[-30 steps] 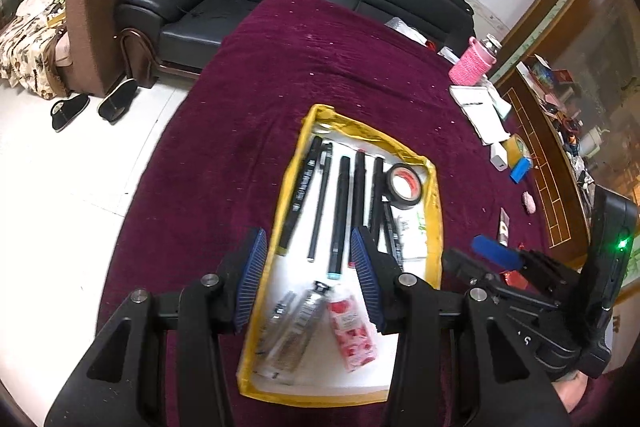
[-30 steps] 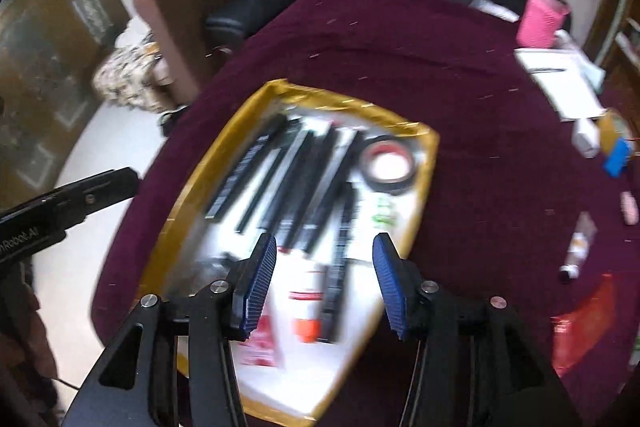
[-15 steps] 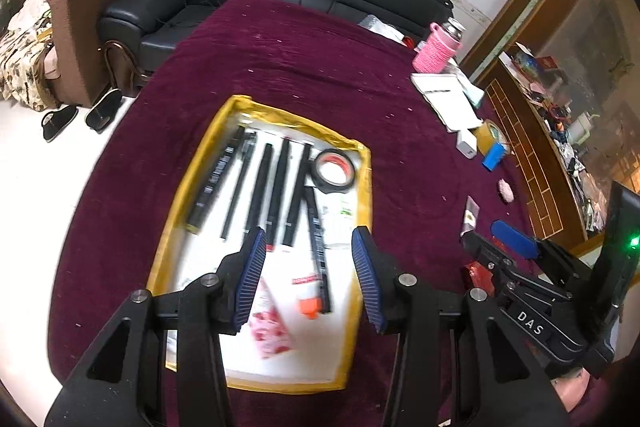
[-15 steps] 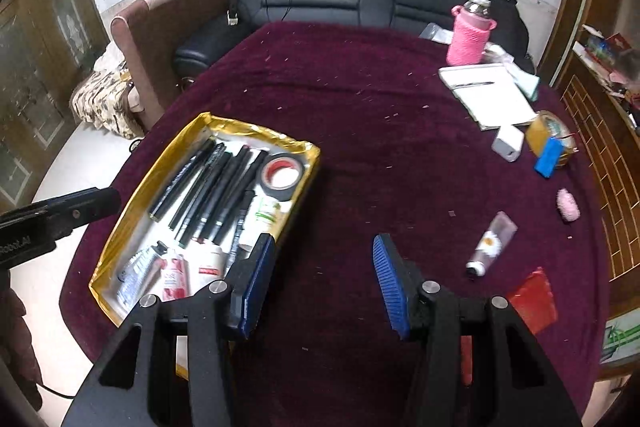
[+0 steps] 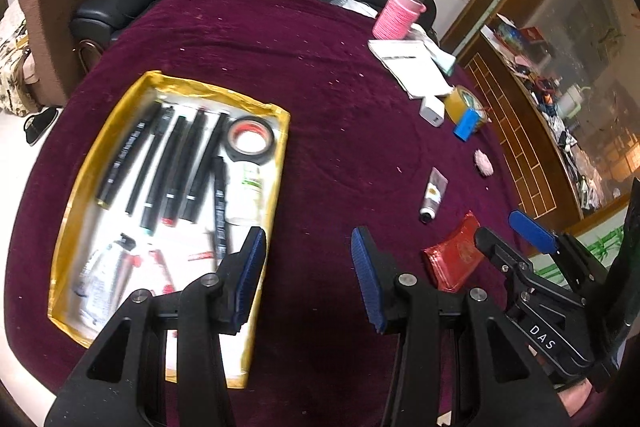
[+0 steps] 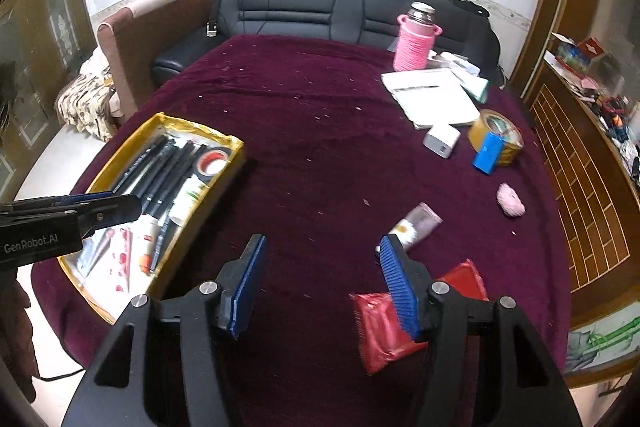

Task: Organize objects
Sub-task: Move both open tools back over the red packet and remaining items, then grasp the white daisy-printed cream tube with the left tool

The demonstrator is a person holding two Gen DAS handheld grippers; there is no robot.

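Two grippers, both hanging over the maroon tablecloth [image 6: 320,131] with nothing in them. The left gripper [image 5: 306,279] has its blue pads spread wide, sitting right at the near right edge of the yellow tray [image 5: 280,163]. The right gripper [image 6: 320,283] is spread just as wide, over bare cloth between the tray and the loose stuff on the right.

Inside the tray there's a row of black pens [image 5: 172,159] lying side by side, a roll of black tape [image 5: 250,141] at the far right corner, a white tube [image 5: 248,187] just below the tape, and a couple of small tubes [image 5: 108,275] at the near end. That part's blurry, so I can't read any labels.

Loose items outside the tray: a red packet [image 6: 380,327] right under the right gripper's right finger, with a second red one [image 6: 466,279] just behind it, a small hand cream tube [image 6: 416,225] a bit farther out, a pink fuzzy thing [image 6: 510,201], a roll of brown packing tape [image 6: 498,137] with a blue block [image 6: 488,157] leaning on it, a white charger [image 6: 442,141], a notebook [image 6: 434,97] and a pink-sleeved bottle [image 6: 414,43] near the far edge. A black sofa [image 6: 348,15] sits behind the table.
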